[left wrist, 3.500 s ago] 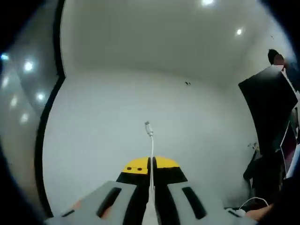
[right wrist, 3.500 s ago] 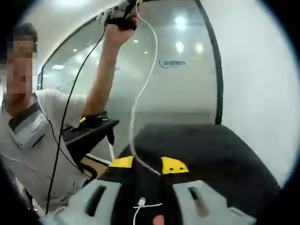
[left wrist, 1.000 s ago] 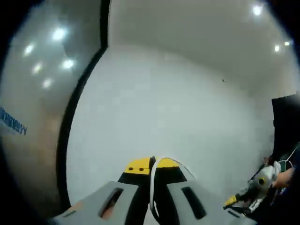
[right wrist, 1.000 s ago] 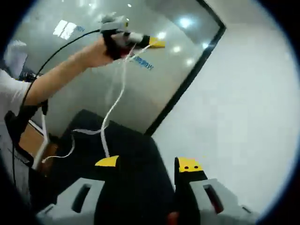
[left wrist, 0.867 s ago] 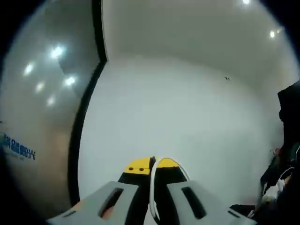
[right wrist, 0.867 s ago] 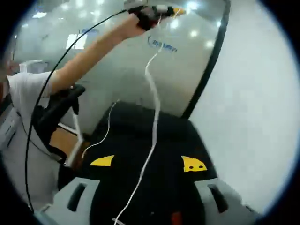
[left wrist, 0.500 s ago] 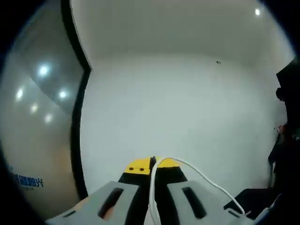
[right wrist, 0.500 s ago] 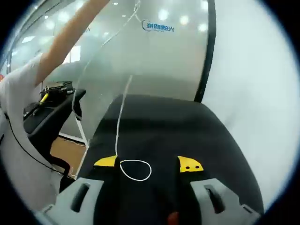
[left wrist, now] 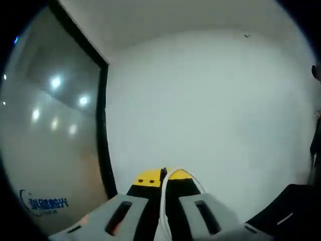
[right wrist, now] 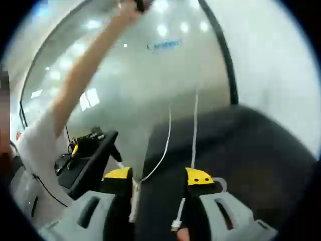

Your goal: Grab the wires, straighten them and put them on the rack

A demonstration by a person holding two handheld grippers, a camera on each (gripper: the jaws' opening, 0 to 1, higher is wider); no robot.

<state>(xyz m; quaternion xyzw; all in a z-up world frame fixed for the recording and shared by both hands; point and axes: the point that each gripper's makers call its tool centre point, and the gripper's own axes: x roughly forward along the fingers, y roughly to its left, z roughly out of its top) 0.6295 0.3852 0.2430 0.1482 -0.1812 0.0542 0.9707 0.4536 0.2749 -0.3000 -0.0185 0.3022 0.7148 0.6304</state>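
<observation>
A: Left hand-held gripper (left wrist: pixel 162 175)?

B: Jaws pressed together on a white cable (left wrist: pixel 165 201), pinched in the slit between the yellow tips. Loops over the right tip and drops back down along the jaw toward the bottom of the left gripper view. Beyond it, only a white wall (left wrist: pixel 215 110) and a frosted glass partition (left wrist: pixel 50 150) with a black frame.

A: And the right hand-held gripper (right wrist: pixel 158 178)?

B: Jaws spread wide, gripping nothing. Same white cable (right wrist: pixel 194 130) hanging through the gap in two strands, roughly along the jaw axis; one strand curving toward the left yellow tip, the other falling straight by the right tip. White plug end (right wrist: pixel 176 221) dangling low beside the right jaw.

A: Which way from the right one?

B: Up and away. Raised arm (right wrist: pixel 85 70) climbing to the top of the right gripper view, so the held end sits high above, the slack hanging down over a dark chair back (right wrist: pixel 251 150). Long axis near vertical.

A: Look of it?

B: Thin, white, limp, still bowed rather than taut. Probably needs closing low near the plug, then pulling apart. No rack to aim for as yet.
</observation>
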